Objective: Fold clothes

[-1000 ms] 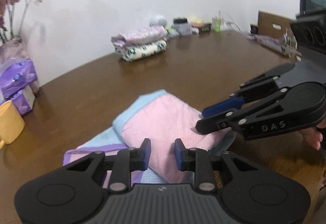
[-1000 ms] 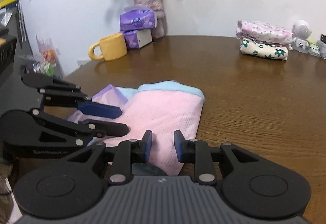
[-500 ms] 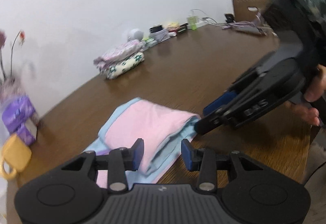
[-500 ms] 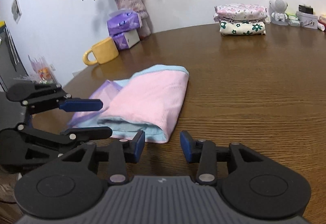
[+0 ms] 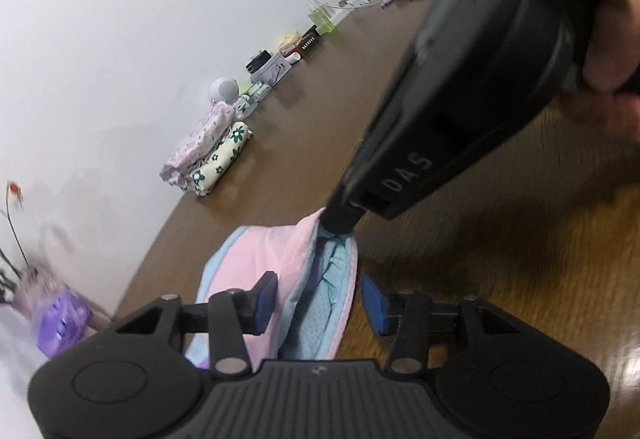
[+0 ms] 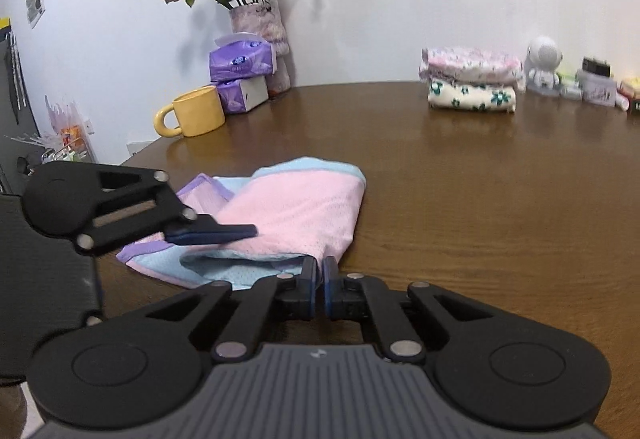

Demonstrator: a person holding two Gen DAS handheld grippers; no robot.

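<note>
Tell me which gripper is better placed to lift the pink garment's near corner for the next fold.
Right gripper: already pinching the pink garment corner. Left gripper is opening, straddling its edge without pressing.

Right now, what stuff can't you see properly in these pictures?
- Right wrist view: whether the right gripper pinches the pink cloth; the corner sits right at its closed tips.
- Left wrist view: the vase and purple tissue pack are smeared by motion blur.
- Left wrist view: the right gripper's body covers much of the table.
- Both views: the little things by the wall are too small to name.
</note>
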